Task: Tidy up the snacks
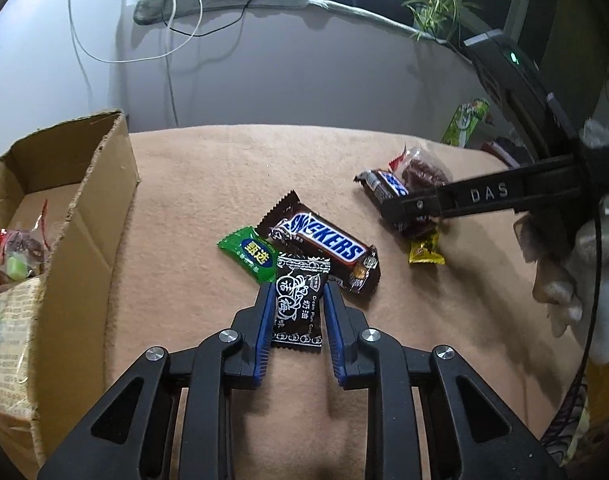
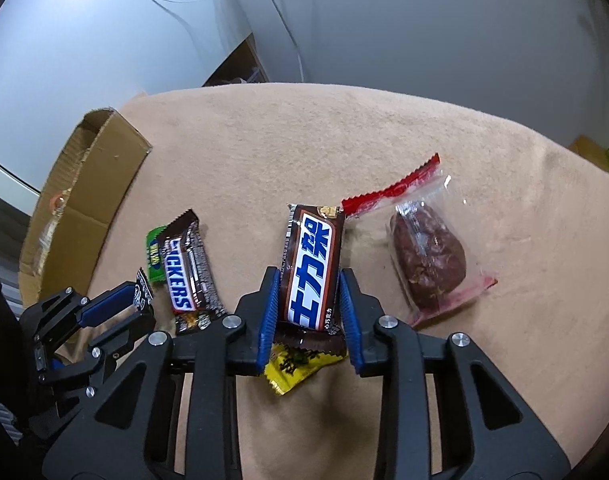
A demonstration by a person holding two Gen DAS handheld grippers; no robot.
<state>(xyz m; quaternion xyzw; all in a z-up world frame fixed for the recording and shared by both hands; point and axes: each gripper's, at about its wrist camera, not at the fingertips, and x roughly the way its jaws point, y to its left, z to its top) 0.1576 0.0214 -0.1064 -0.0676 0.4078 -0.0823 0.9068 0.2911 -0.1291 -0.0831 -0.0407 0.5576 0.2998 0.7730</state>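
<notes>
My left gripper (image 1: 297, 292) is shut on a black plum candy (image 1: 299, 304), its blue pads against both sides. Beside the candy lie a green candy (image 1: 250, 254) and a large Snickers bar (image 1: 324, 240). My right gripper (image 2: 309, 280) is shut on a small Snickers bar with Chinese lettering (image 2: 312, 272). A yellow candy (image 2: 292, 364) lies under it. A clear-wrapped brown date snack (image 2: 428, 256) lies to its right. The left gripper also shows in the right wrist view (image 2: 138, 300), and the right gripper in the left wrist view (image 1: 396, 208).
An open cardboard box (image 1: 88, 216) with several snacks inside stands at the left on the tan cloth (image 1: 232, 168). A green packet (image 1: 464, 120) stands at the far right. Cables hang on the wall behind.
</notes>
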